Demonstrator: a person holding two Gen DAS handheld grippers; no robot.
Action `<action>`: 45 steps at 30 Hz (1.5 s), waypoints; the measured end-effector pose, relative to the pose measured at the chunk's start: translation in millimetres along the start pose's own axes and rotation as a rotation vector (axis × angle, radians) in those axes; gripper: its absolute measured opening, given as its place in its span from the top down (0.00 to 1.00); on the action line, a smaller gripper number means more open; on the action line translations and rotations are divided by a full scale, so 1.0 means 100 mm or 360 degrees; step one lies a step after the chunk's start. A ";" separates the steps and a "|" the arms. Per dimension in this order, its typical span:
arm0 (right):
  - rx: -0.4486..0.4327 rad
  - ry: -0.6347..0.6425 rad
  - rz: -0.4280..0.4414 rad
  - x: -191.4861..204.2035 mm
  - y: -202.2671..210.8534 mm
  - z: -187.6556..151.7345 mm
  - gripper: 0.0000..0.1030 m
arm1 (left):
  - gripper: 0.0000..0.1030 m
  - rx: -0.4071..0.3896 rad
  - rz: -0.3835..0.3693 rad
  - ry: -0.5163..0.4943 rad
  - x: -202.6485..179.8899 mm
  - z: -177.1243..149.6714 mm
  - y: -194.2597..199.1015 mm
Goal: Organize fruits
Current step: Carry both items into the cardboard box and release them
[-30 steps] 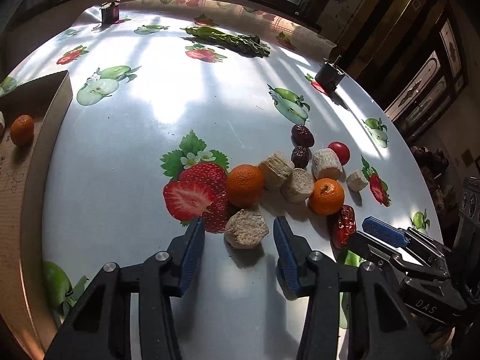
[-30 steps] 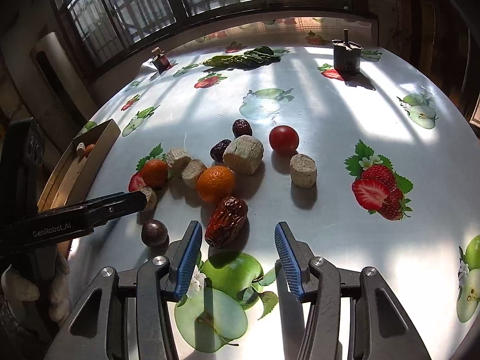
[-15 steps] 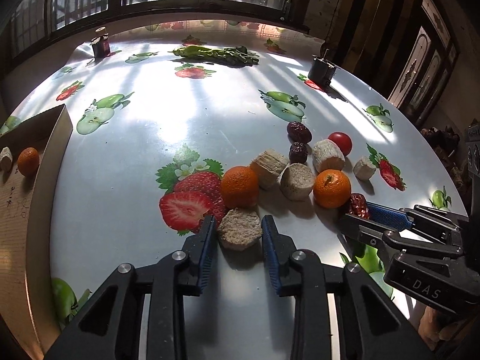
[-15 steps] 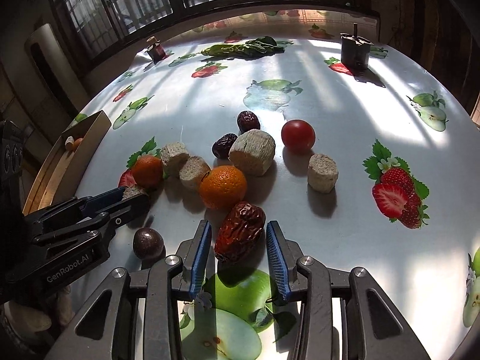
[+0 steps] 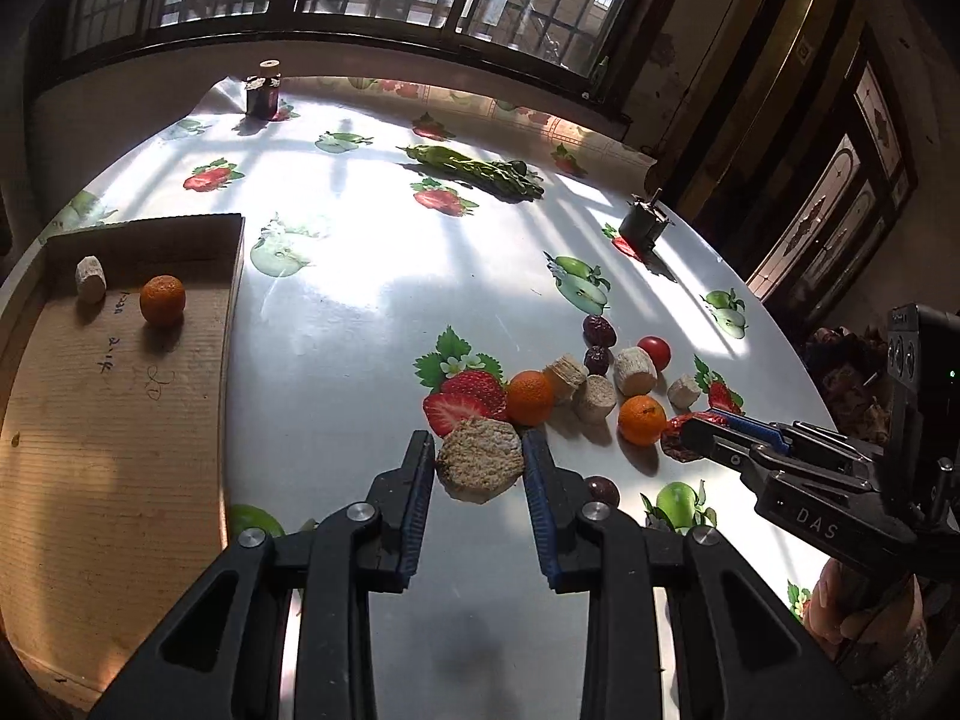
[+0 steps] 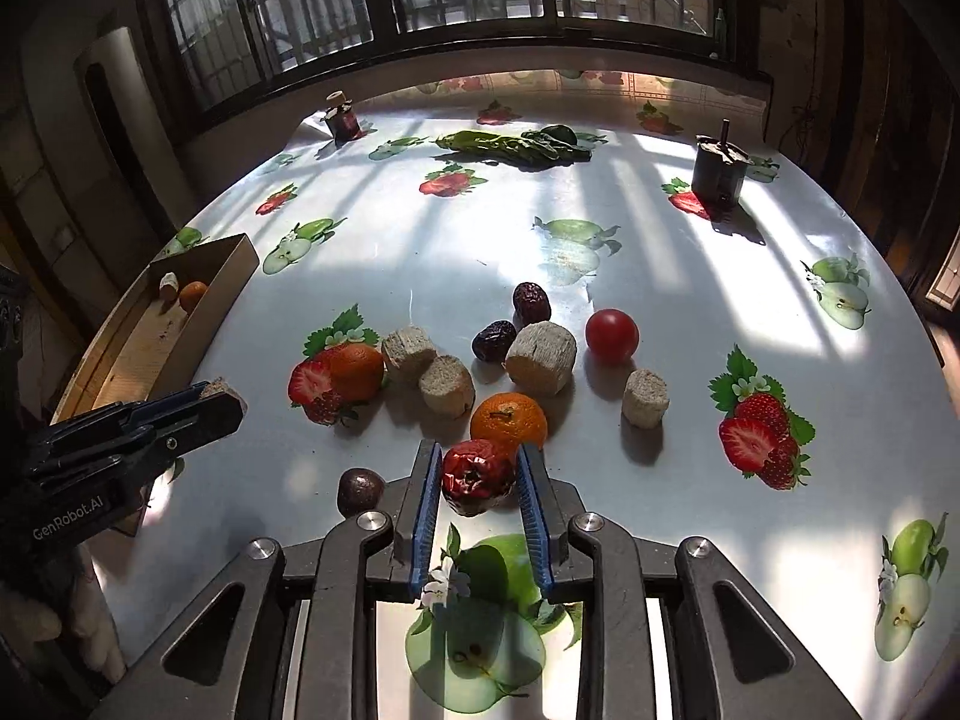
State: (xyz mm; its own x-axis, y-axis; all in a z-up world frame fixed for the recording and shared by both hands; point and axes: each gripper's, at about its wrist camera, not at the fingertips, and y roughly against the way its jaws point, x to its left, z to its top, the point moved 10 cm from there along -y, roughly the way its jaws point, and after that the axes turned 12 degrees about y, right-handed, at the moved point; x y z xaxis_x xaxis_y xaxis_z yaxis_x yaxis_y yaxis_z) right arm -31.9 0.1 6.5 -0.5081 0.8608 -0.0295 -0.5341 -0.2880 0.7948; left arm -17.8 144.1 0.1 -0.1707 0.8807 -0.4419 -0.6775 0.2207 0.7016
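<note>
Between the blue pads of the left gripper (image 5: pixel 478 468) sat a round tan corn-cob piece (image 5: pixel 478 467), squeezed from both sides and lifted a little off the table (image 5: pixel 336 324). The right gripper (image 6: pixel 479 476) was clamped on a wrinkly red date (image 6: pixel 478 476), which was also held just above the shiny cloth. Its jaws had just closed onto the date.

Just past the two grippers lay the rest of the pile: two oranges (image 6: pixel 509 418), more cob pieces (image 6: pixel 541 357), two dark dates (image 6: pixel 531 302) and a red tomato (image 6: pixel 611 336). A small dark round fruit (image 6: pixel 360 490) sat alone beside the right gripper.

Off to the left side of the table was the cardboard box (image 5: pixel 120 396). It already had one orange (image 5: pixel 162 299) and one small cob piece (image 5: pixel 90 278) in it.

The box lay to the left of both grippers and well apart from the pile. The left gripper was the nearer one, so I think the cob piece could go across first. The right gripper would have to reach past the left one, and they could bump. The box was long, running away from the person, so there was lots of room to drop things near its close end.
</note>
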 end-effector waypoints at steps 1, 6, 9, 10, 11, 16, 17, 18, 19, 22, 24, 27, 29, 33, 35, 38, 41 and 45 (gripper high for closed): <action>-0.0005 0.0007 0.0010 0.05 0.00 0.04 0.74 | 0.72 -0.0021 0.0020 0.0017 0.10 0.06 0.07; -0.0003 -0.0032 0.0050 0.13 -0.03 0.04 0.74 | 0.72 -0.0110 0.0099 0.0112 0.64 0.26 0.42; -0.0016 -0.0033 0.0091 0.22 -0.01 0.07 0.74 | 0.72 -0.0148 0.0185 0.0173 1.04 0.38 0.56; -0.0021 -0.0035 0.0128 0.27 -0.01 0.10 0.74 | 0.72 -0.0151 0.0206 0.0207 1.17 0.42 0.60; -0.0030 -0.0037 0.0174 0.34 -0.01 0.13 0.74 | 0.72 -0.0151 0.0229 0.0238 1.30 0.46 0.62; -0.0079 -0.0045 0.0453 0.86 -0.03 0.42 0.73 | 0.72 -0.0140 0.0341 0.0324 1.81 0.65 0.63; -0.0080 -0.0040 0.0497 0.97 -0.05 0.48 0.73 | 0.72 -0.0128 0.0355 0.0344 1.89 0.68 0.60; -0.0081 -0.0027 0.0538 1.11 -0.07 0.54 0.73 | 0.72 -0.0114 0.0367 0.0365 1.97 0.72 0.57; -0.0081 -0.0009 0.0565 1.24 -0.11 0.60 0.73 | 0.72 -0.0099 0.0378 0.0387 2.04 0.75 0.52; -0.0080 0.0093 0.0607 1.66 -0.24 0.80 0.73 | 0.72 -0.0053 0.0400 0.0445 2.20 0.84 0.39; -0.0064 0.0155 0.0625 1.93 -0.36 0.90 0.73 | 0.72 -0.0034 0.0405 0.0467 2.25 0.88 0.30; -0.0041 0.0269 0.0603 2.28 -0.57 1.01 0.73 | 0.72 -0.0021 0.0408 0.0476 2.29 0.91 0.18; -0.0032 0.0360 0.0545 2.46 -0.72 1.06 0.73 | 0.72 -0.0016 0.0404 0.0494 2.33 0.93 0.13; -0.0020 0.0512 0.0394 2.67 -1.00 1.09 0.73 | 0.72 -0.0017 0.0411 0.0549 2.42 0.91 0.09; -0.0018 0.0546 0.0360 2.72 -1.09 1.10 0.73 | 0.71 -0.0008 0.0412 0.0572 2.47 0.89 0.07; -0.0032 0.0545 0.0316 2.75 -1.17 1.13 0.73 | 0.67 -0.0020 0.0405 0.0602 2.53 0.88 0.13; -0.0023 0.0514 0.0357 2.77 -1.18 1.13 0.56 | 0.54 -0.0086 0.0479 0.0585 2.56 0.90 0.27; -0.0090 0.0436 0.0385 2.67 -0.97 1.16 0.41 | 0.42 -0.0149 0.0533 0.0604 2.50 0.88 0.53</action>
State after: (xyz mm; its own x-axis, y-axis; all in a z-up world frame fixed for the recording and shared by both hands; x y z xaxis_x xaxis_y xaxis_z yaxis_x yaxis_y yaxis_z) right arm -37.5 306.4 -8.3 -0.7823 0.6228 -0.0122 -0.4091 -0.4989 0.7640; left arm -33.5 412.7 -23.9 -0.6250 0.6787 -0.3857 -0.5996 -0.1010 0.7939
